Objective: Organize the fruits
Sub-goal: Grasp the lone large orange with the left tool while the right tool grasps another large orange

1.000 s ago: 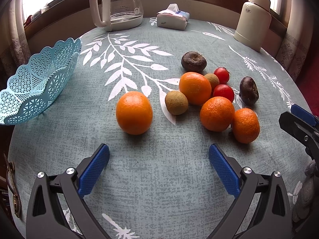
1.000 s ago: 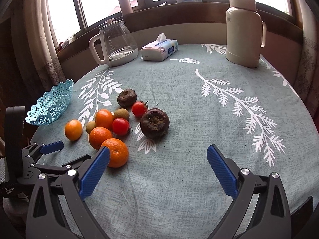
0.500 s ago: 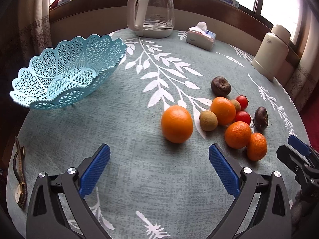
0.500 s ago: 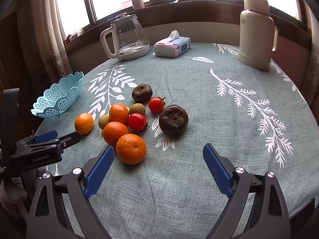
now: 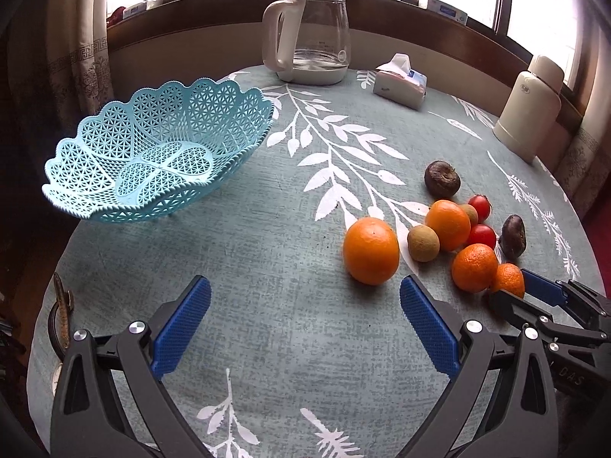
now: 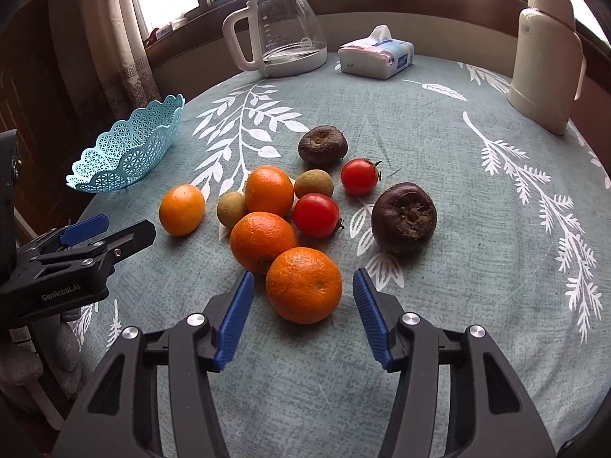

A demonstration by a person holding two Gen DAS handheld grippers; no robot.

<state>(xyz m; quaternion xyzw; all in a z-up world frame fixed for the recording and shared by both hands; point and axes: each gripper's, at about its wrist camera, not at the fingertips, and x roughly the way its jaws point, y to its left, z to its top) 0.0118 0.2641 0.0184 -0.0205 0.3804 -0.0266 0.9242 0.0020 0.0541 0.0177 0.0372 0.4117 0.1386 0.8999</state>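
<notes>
Fruits (image 6: 263,206), round and mostly dimpled, lie by a lacy plastic basket (image 5: 160,152); right gripper (image 6: 301,316) brackets one orange (image 6: 303,284), left gripper (image 5: 305,328) wide.

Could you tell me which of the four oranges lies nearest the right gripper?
The bumpy-skinned orange at the front of the pile, lined up with the gap of the open right gripper. The other three oranges lie farther back.

Along the far table edge — a glass kettle (image 6: 280,32), a tissue pack (image 6: 376,57) (one tissue poking up), a cream thermos (image 6: 546,59).
</notes>
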